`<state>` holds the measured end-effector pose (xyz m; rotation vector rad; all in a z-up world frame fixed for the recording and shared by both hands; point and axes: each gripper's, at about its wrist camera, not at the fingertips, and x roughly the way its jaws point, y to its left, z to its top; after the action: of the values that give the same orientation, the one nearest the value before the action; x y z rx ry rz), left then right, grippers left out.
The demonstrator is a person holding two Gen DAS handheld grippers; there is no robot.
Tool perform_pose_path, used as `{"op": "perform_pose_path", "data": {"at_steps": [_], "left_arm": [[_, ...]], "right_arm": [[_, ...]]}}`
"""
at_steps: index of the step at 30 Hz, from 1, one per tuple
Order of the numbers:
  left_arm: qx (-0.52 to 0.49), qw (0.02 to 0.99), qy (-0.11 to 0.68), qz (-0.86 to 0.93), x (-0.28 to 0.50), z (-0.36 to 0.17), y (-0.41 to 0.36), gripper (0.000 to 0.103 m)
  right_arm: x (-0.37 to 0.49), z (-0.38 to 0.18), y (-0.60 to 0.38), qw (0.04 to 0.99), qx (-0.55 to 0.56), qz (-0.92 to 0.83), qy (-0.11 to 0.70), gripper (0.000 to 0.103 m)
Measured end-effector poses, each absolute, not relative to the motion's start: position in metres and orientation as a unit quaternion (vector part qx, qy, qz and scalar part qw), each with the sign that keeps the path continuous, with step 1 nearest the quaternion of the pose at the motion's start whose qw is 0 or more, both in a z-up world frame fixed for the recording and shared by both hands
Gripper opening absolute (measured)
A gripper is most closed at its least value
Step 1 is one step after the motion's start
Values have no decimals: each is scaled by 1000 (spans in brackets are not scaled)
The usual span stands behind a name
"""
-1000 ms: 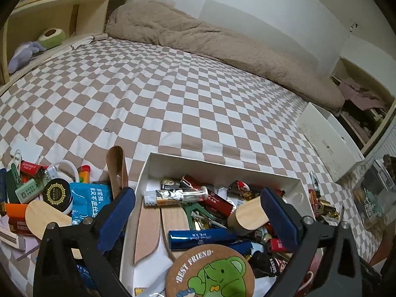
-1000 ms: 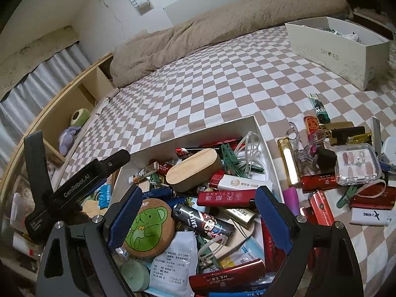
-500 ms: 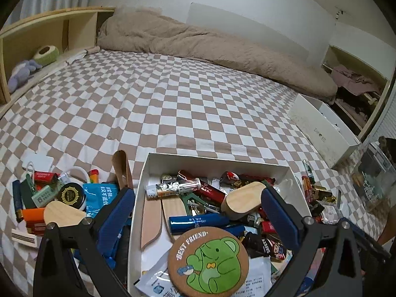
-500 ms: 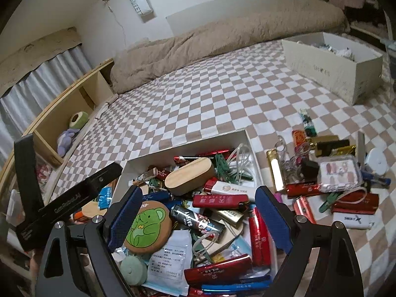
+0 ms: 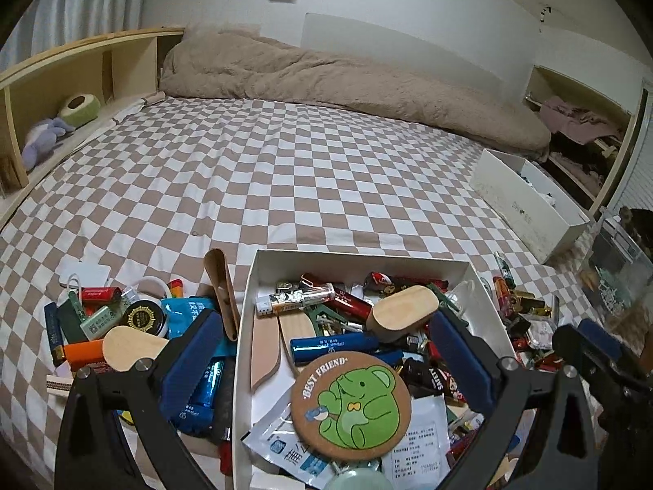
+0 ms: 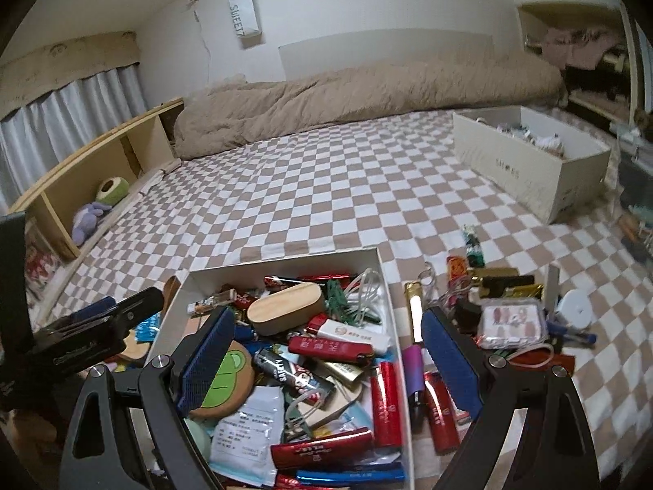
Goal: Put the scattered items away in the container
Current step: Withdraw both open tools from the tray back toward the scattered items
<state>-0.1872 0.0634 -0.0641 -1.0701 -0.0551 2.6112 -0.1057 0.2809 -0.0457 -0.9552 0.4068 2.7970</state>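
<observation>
1. Dim, even indoor light with a cool cast; no light source shows.
2. Shadows are soft and faint.
3. Fisheye bending curves the shelf (image 5: 81, 65) and wall edges; corners are black.
4. Far parts look soft and grainy; the red lighters (image 6: 385, 404) carry small glints.

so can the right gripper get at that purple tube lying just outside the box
Probably yes. The right gripper is open and empty, and the purple tube lies uncovered on the bedspread by the white box wall, beside red lighters. Those crowd it, so a clean grip may be tight.
</observation>
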Motion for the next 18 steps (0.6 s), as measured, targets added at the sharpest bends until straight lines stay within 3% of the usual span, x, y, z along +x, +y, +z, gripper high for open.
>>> {"op": "perform_pose_path", "data": {"at_steps": [4, 7, 18], "left_arm": [[-374, 160, -12, 913, -182, -64, 62, 103], [-372, 158, -7, 915, -178, -63, 61, 103], [-368, 163, -2, 915, -169, -60, 60, 103]], "right_arm": [[-105, -44, 280, 87, -317, 936, 124, 93], [-104, -44, 281, 94, -315, 936, 123, 103], [-103, -42, 279, 115, -309, 939, 96, 103]]}}
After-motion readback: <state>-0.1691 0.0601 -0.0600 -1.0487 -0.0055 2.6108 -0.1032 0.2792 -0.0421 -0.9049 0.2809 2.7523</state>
